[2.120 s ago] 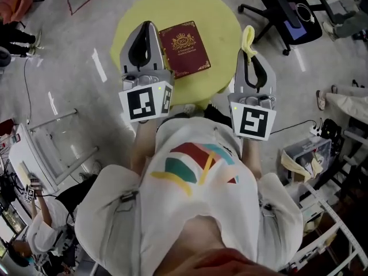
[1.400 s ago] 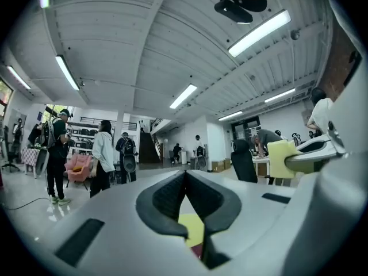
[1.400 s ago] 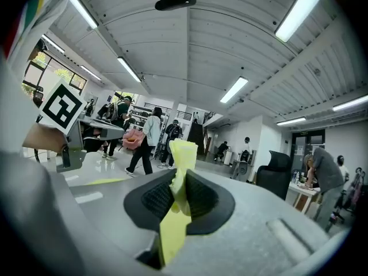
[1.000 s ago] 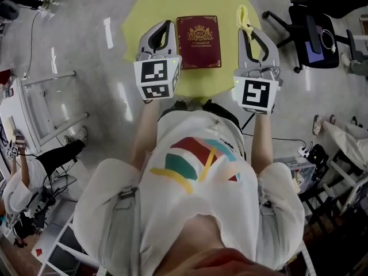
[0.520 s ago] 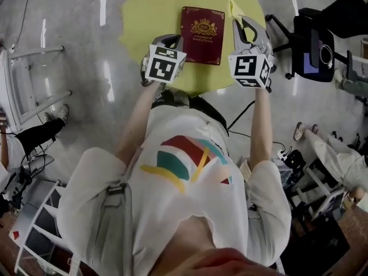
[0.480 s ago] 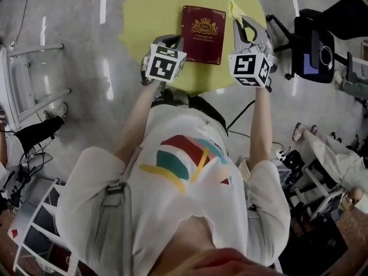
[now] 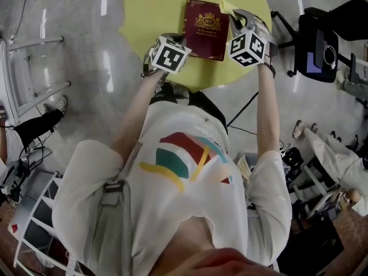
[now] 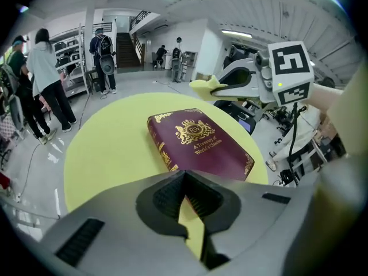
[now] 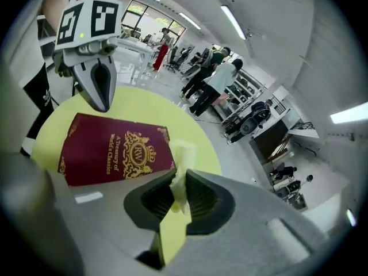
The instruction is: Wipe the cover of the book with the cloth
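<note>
A maroon book (image 7: 206,30) with gold print lies flat on the round yellow table (image 7: 155,10). Its cover faces up in the left gripper view, book (image 8: 200,143), and in the right gripper view, book (image 9: 112,148). My right gripper (image 9: 177,179) is shut on a pale yellow cloth (image 9: 183,164), held just off the book's right edge. In the head view the cloth (image 7: 226,6) pokes out past the right gripper (image 7: 239,19). My left gripper (image 8: 184,181) is shut with nothing in it, hovering near the book's near left corner.
A black office chair (image 7: 317,39) stands right of the table. A white metal frame (image 7: 26,73) stands on the floor at the left. Several people (image 8: 45,76) stand among shelves in the hall beyond. The table's near edge lies just under both grippers.
Both grippers have moved forward over the table toward the book. The right one has carried the cloth up beside the book's right edge.
</note>
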### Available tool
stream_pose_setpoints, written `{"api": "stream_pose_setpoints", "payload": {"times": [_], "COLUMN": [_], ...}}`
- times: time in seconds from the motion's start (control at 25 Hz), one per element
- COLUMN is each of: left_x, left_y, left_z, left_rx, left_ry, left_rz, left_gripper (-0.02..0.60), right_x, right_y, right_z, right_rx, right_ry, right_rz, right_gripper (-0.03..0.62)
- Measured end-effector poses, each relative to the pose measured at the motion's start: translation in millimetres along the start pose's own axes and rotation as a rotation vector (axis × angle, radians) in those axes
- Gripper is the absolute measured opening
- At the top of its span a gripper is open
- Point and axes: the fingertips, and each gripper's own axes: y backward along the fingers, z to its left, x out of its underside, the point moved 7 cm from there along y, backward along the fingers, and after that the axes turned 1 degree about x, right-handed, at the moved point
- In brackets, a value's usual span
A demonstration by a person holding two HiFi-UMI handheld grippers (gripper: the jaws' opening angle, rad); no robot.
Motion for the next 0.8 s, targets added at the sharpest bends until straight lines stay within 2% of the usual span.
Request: {"api": "stream_pose_setpoints", "payload": {"times": [0.12, 0.4, 0.56, 0.8], "left_x": [4, 7, 7, 7], "left_y": [-5, -10, -11, -10], "left_z": [1, 1, -1, 1], "left_rx": [0.015, 0.045, 0.036, 0.048], "left_ry": [0.009, 0.028, 0.006, 0.019], "left_rz": [0.013, 0.027, 0.046, 0.044], "left_gripper": [0.015, 0.015, 0.014, 0.015], "right_x": [5, 11, 15, 14], "right_y": [-19, -51, -61, -62], "right_z": [3, 5, 5, 10], "right_rx": [-0.035, -0.095, -0.133, -0.164], "right_ry": [0.061, 0.127, 0.146, 0.169], "right_rz": [0.062, 0.168, 0.201, 0.212], "right_gripper": [0.026, 0.026, 0.026, 0.026]}}
